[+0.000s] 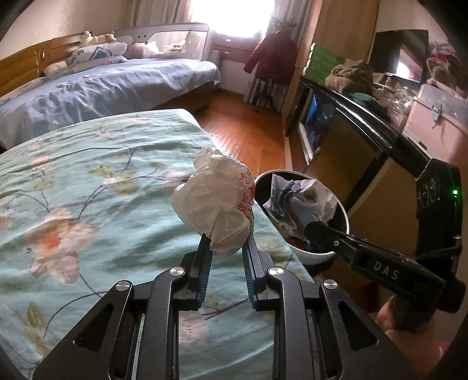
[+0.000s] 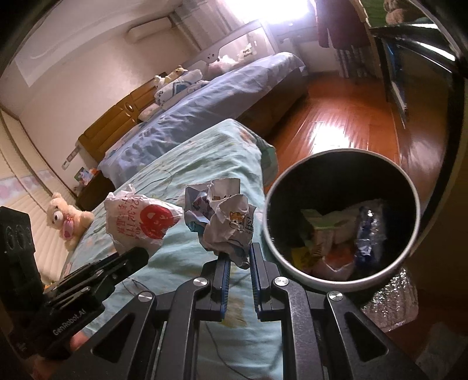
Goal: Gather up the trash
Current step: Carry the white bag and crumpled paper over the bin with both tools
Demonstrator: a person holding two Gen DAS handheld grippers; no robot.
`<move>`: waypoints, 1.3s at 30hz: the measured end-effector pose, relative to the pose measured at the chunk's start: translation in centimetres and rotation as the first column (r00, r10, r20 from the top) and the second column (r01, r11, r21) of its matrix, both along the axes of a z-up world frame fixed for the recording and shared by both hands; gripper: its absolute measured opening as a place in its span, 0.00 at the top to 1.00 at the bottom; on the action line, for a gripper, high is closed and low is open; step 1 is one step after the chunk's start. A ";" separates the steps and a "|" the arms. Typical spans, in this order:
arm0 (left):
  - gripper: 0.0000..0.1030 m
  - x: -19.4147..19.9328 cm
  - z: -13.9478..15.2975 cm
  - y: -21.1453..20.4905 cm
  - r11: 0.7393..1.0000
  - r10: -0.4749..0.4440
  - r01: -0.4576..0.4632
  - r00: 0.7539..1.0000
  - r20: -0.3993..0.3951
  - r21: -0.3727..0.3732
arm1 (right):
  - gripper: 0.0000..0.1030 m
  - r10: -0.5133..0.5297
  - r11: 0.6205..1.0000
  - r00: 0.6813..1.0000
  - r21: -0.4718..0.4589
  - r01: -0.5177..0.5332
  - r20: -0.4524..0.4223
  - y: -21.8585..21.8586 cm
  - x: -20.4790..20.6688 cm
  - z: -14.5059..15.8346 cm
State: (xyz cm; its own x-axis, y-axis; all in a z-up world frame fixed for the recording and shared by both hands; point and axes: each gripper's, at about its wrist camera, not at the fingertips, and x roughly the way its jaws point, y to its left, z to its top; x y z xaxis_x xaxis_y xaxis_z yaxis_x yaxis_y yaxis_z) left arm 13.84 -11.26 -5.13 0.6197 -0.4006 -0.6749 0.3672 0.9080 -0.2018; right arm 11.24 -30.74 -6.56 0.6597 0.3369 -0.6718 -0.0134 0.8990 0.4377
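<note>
Left gripper point(image 1: 225, 245), jaws clamped on a crumpled white bag point(image 1: 215, 201) with red print, held above the floral bed point(image 1: 87, 181) near its right edge. Right gripper point(image 2: 237, 257), jaws pinching a wad of printed paper point(image 2: 225, 222), just beside the round trash bin point(image 2: 342, 216) off the bed's edge. Beyond, a blue bed point(image 1: 111, 84).

Two paper wads point(image 1: 215, 201) point(image 2: 225, 222), one bin point(image 2: 342, 219)

Bedroom: two beds, floral green cover point(image 1: 87, 175), blue cover point(image 1: 102, 84); wooden floor point(image 2: 351, 122); bright window point(image 1: 231, 17).
</note>
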 end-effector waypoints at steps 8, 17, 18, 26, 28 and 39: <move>0.81 -0.1 0.3 -1.8 0.999 -0.037 0.037 0.999 0.009 0.012 | 0.87 -0.042 0.999 0.999 0.000 0.042 0.001 -2.2 -1.0 0.0; 0.81 0.2 0.6 -4.0 0.996 -0.085 0.085 0.996 0.016 0.024 | 0.87 -0.096 0.995 0.995 0.001 0.096 0.009 -4.3 -1.4 0.2; 0.81 0.2 0.6 -4.2 0.996 -0.089 0.089 0.996 0.016 0.024 | 0.87 -0.100 0.995 0.995 0.001 0.100 0.009 -4.5 -1.4 0.2; 0.81 0.3 0.7 -6.1 0.992 -0.121 0.120 0.993 0.017 0.031 | 0.87 -0.136 0.991 0.991 0.000 0.136 0.002 -6.2 -1.6 0.0; 0.81 0.3 0.7 -6.5 0.991 -0.128 0.127 0.992 0.016 0.033 | 0.87 -0.144 0.990 0.990 -0.002 0.144 0.000 -6.5 -1.6 -0.1; 0.81 0.8 0.5 -8.4 0.986 -0.160 0.159 0.987 0.012 0.049 | 0.87 -0.174 0.985 0.985 0.001 0.174 -0.014 -8.2 -1.6 -0.6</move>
